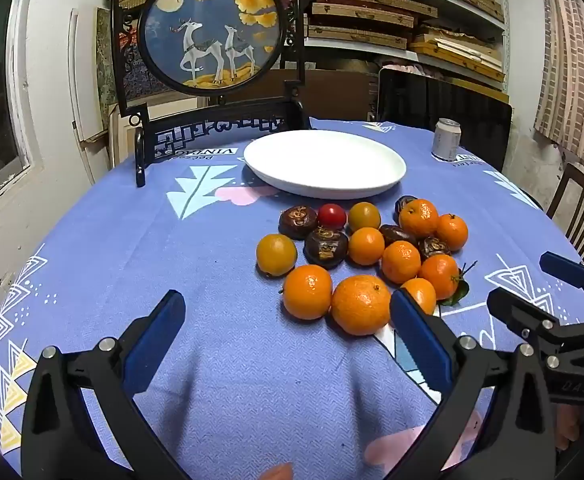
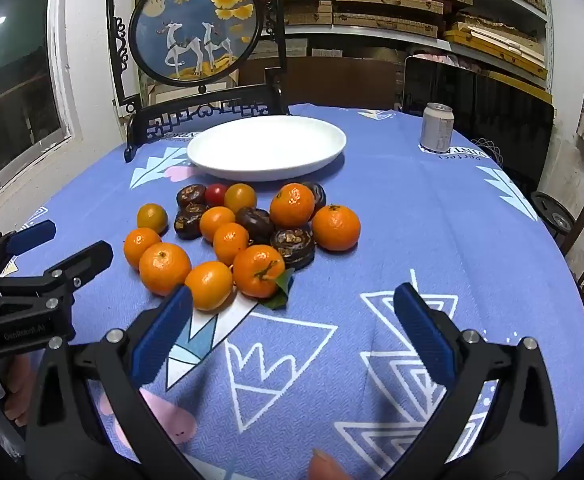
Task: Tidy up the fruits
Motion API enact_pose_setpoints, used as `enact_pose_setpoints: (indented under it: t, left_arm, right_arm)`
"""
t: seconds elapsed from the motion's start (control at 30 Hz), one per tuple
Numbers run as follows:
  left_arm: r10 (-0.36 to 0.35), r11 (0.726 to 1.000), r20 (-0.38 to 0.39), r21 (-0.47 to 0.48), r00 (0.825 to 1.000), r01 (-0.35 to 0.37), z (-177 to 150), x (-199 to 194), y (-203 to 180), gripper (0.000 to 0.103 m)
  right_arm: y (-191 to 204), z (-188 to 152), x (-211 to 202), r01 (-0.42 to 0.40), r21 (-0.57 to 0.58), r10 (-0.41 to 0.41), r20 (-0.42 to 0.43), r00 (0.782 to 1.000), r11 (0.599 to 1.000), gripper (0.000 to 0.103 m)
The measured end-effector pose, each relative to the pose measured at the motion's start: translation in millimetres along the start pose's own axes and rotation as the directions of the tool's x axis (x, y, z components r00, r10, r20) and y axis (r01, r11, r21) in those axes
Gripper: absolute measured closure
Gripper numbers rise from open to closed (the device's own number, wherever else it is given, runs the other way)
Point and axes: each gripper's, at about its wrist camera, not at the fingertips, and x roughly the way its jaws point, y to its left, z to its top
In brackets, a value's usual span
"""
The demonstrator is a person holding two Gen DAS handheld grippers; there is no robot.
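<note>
Fruit lies in a loose heap on a blue patterned tablecloth [image 1: 220, 400], just in front of an empty white plate [image 1: 324, 164]. The heap mixes mandarins [image 1: 360, 304], two yellowish round fruits, one small red tomato [image 1: 331, 215] and several dark brown, wrinkled fruits [image 1: 326, 246] whose kind I cannot tell. Many pieces touch one another.

Both tools hover low over the cloth on the near side of the heap, holding nothing. The left gripper [image 1: 288, 330] has its jaws spread wide, with its right finger just beside the nearest mandarin. The right gripper [image 2: 292, 322] is likewise spread, its left finger just beside a mandarin [image 2: 209, 285] at the heap's front edge.

Likely risks, as a judgement: round fruit rolls, so a finger nudging one mandarin could scatter its neighbours across the cloth or toward the table edge. Closing on tightly packed pieces may catch two at once or pinch one off-centre, so that it squirts out. The tomato and the dark fruits look soft and could bruise under a hard squeeze. The two tools sit near each other and could collide if both reach in together. A drinks can [image 1: 446, 139] stands well apart, to the right of the plate, and seems out of harm's way.
</note>
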Motion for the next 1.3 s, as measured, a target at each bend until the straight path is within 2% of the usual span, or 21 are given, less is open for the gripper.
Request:
enact_pose_setpoints:
  t: [1.3]
  left_arm:
    - [-0.014,1.0,-0.03,-0.008,0.999,0.014,-2.9,6.6,-1.3,0.001]
  right_arm:
    - [1.0,0.4,1.5,-0.009,0.004,0.009,-0.006,1.0,1.0,0.002]
